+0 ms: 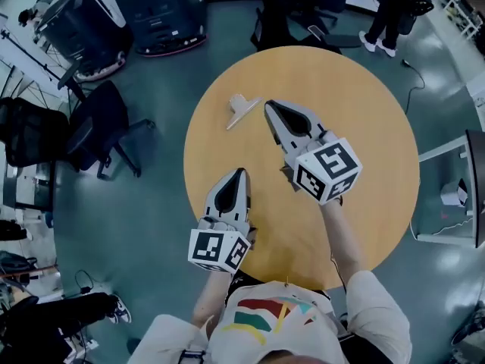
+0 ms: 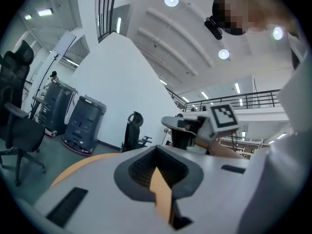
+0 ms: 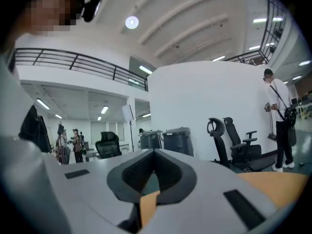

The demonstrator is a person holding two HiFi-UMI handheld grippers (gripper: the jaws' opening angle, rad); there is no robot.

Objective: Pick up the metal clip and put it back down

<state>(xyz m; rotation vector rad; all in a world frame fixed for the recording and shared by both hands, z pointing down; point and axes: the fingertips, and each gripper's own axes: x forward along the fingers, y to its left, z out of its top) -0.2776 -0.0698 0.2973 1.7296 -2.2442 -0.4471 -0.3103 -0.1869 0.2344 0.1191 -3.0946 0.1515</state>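
Note:
The metal clip (image 1: 242, 109) lies on the round wooden table (image 1: 379, 127), toward its far left side. My right gripper (image 1: 267, 105) hovers above the table with its tips just to the right of the clip; its jaws meet with nothing between them (image 3: 153, 151). My left gripper (image 1: 242, 171) is held nearer the person, over the table's near left part, and is also shut and empty (image 2: 156, 147). Both gripper views look level across the room, so neither shows the clip. The right gripper's marker cube (image 2: 223, 117) shows in the left gripper view.
A black office chair (image 1: 98, 131) stands left of the table and dark machines (image 1: 155, 10) at the far left. A person (image 1: 390, 14) stands beyond the table's far right. A white stand (image 1: 447, 196) sits to the right.

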